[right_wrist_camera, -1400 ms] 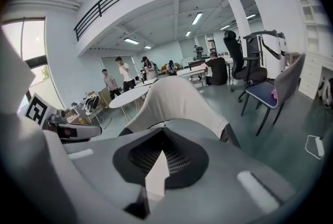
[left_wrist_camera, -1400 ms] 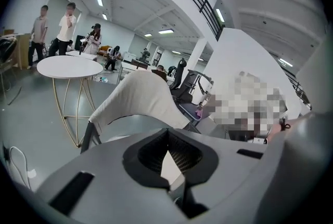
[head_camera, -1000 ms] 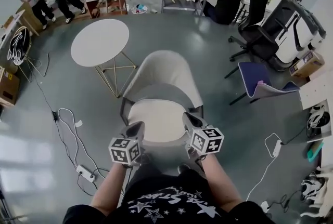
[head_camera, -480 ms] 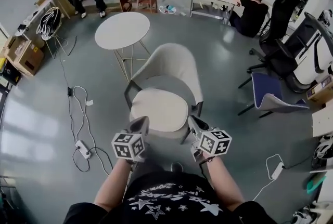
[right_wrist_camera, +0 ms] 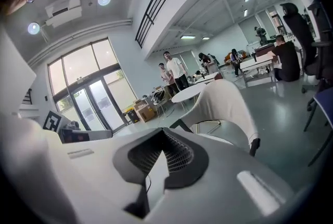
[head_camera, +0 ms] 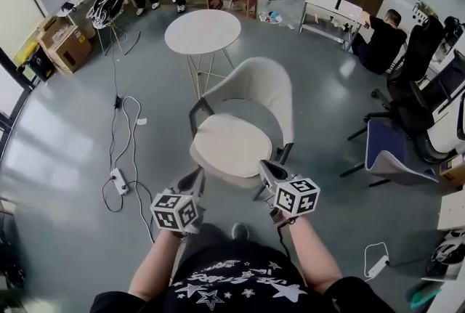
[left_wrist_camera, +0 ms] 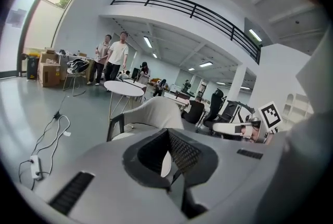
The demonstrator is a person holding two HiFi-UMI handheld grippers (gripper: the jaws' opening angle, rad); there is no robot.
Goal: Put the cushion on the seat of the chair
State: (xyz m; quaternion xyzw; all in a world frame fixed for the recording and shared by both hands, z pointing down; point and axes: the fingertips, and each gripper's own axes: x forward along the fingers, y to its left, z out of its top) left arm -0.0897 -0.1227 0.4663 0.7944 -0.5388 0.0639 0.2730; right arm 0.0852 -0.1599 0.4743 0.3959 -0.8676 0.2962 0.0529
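A pale round cushion [head_camera: 229, 143] lies flat on the seat of the beige shell chair [head_camera: 254, 90]. Both grippers hover just in front of the seat's near edge, apart from the cushion. My left gripper [head_camera: 195, 177] is at the seat's front left and my right gripper [head_camera: 265, 170] at its front right. In the left gripper view the jaws [left_wrist_camera: 169, 158] meet with nothing between them, and the chair [left_wrist_camera: 156, 114] stands beyond. The right gripper [right_wrist_camera: 156, 158] is likewise shut and empty, facing the chair's back [right_wrist_camera: 229, 106].
A round white table [head_camera: 202, 31] stands behind the chair. A power strip with cables [head_camera: 120, 179] lies on the floor at left. A blue chair [head_camera: 396, 155] and black office chairs stand at right. Cardboard boxes [head_camera: 69, 46], desks and several people are further back.
Both grippers have drawn back from over the cushion's front edge to just in front of the seat. The view has swung round the chair. The cushion stays on the seat.
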